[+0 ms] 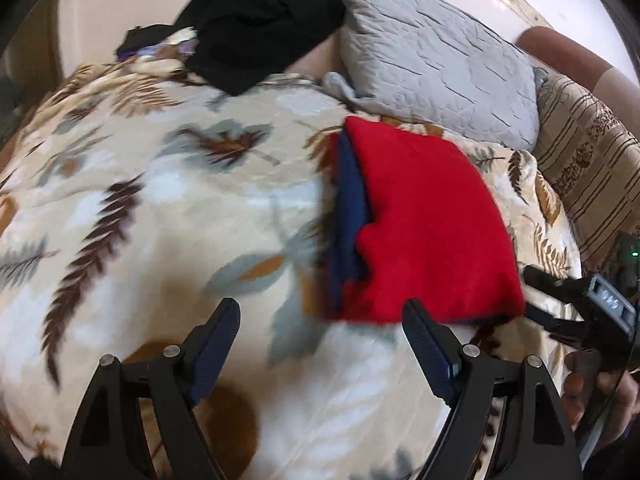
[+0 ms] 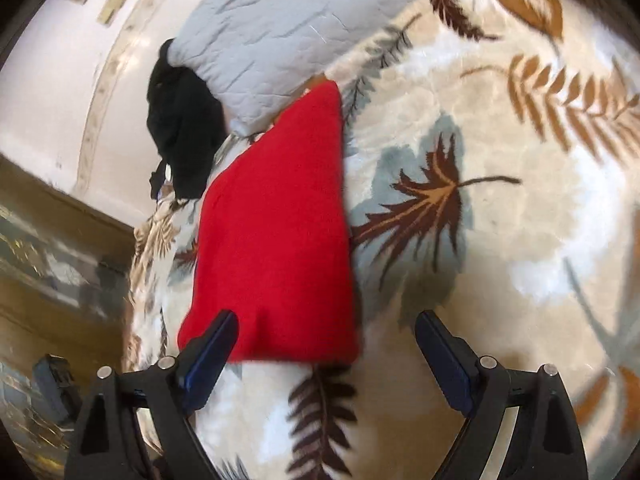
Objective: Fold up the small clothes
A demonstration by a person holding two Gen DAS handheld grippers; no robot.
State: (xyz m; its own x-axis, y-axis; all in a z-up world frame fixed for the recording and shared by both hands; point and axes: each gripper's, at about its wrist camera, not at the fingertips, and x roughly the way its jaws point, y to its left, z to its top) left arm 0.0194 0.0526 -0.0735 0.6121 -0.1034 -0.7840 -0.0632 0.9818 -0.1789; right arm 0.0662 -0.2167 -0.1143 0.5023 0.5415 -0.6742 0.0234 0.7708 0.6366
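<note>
A folded red garment (image 1: 424, 224) with a navy blue layer (image 1: 348, 220) showing along its left edge lies flat on the leaf-patterned blanket (image 1: 160, 208). My left gripper (image 1: 320, 316) is open and empty, just in front of the garment's near edge. The right gripper shows at the right edge of the left wrist view (image 1: 560, 300), beside the garment's near right corner. In the right wrist view the red garment (image 2: 276, 232) lies ahead and to the left, and my right gripper (image 2: 326, 328) is open and empty at its near edge.
A grey quilted pillow (image 1: 436, 64) lies behind the garment. A black piece of clothing (image 1: 260, 24) is heaped at the far side of the bed, also in the right wrist view (image 2: 184, 124). A striped cushion (image 1: 588, 168) is at right. The bed edge and floor (image 2: 52, 264) lie left.
</note>
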